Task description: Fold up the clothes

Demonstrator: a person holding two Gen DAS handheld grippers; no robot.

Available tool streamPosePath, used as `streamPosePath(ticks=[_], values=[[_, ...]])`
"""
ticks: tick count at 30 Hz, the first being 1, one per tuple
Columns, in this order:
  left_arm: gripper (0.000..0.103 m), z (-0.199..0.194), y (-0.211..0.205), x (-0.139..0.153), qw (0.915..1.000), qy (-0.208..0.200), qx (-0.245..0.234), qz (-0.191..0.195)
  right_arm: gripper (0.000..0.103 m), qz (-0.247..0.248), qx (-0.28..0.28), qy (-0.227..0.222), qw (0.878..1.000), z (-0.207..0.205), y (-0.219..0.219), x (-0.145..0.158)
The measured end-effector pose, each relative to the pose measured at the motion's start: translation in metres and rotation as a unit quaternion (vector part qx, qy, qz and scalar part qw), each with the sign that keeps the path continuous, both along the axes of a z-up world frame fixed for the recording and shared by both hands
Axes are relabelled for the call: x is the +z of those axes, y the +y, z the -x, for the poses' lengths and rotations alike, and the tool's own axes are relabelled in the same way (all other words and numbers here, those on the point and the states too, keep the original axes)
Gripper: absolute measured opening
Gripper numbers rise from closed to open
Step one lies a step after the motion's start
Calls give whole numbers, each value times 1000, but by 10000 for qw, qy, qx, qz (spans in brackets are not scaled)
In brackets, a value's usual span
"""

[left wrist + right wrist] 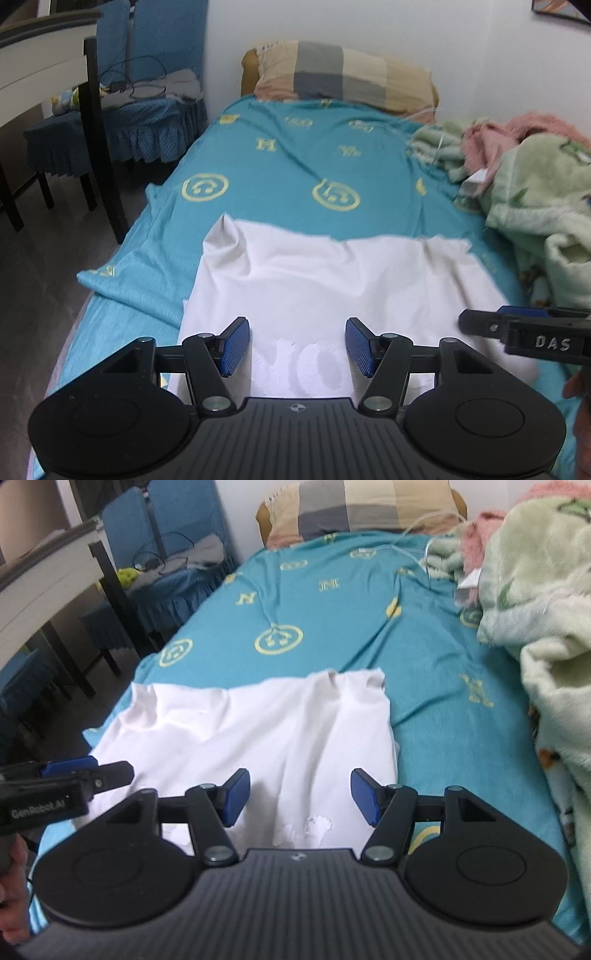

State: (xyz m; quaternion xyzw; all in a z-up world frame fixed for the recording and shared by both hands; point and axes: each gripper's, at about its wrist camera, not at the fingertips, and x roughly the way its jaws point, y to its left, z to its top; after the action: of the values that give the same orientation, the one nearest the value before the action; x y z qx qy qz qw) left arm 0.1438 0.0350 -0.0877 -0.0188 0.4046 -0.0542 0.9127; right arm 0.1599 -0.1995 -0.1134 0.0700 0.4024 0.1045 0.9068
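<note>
A white garment [332, 280] lies spread on the teal bed sheet [295, 166], with a faint print near its close end. It also shows in the right wrist view [258, 731]. My left gripper [297, 345] is open and empty, just above the garment's near part. My right gripper [299, 795] is open and empty over the garment's near right part. The right gripper's fingers [480, 321] show at the right of the left wrist view. The left gripper's fingers [107, 771] show at the left of the right wrist view.
A checked pillow [343, 74] lies at the head of the bed by the wall. A green and pink blanket pile [528, 184] fills the bed's right side. Blue-covered chairs [147, 103] and a dark-legged table [92, 129] stand to the left. A thin white cable [417, 528] lies near the pillow.
</note>
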Motion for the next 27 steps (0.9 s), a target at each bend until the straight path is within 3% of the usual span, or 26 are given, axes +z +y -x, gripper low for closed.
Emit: streamPosePath(ticks=[3, 8, 19, 24, 27], values=[[62, -7, 1, -16, 9995, 326, -3, -4, 62, -16, 15, 193, 9998, -6, 1, -13], [62, -7, -1, -20, 9992, 384, -24, -102, 63, -149, -31, 339, 9993, -7, -1, -19], [67, 36, -10, 21, 9998, 185, 61, 0, 63, -502, -157, 526, 9972, 0, -9, -13], [74, 56, -8, 25, 9993, 274, 191, 192, 63, -633, -79, 435, 9970, 17, -8, 3], [81, 58, 0, 16, 9955, 605, 517, 511, 63, -768, -37, 396, 9963, 26, -9, 9]])
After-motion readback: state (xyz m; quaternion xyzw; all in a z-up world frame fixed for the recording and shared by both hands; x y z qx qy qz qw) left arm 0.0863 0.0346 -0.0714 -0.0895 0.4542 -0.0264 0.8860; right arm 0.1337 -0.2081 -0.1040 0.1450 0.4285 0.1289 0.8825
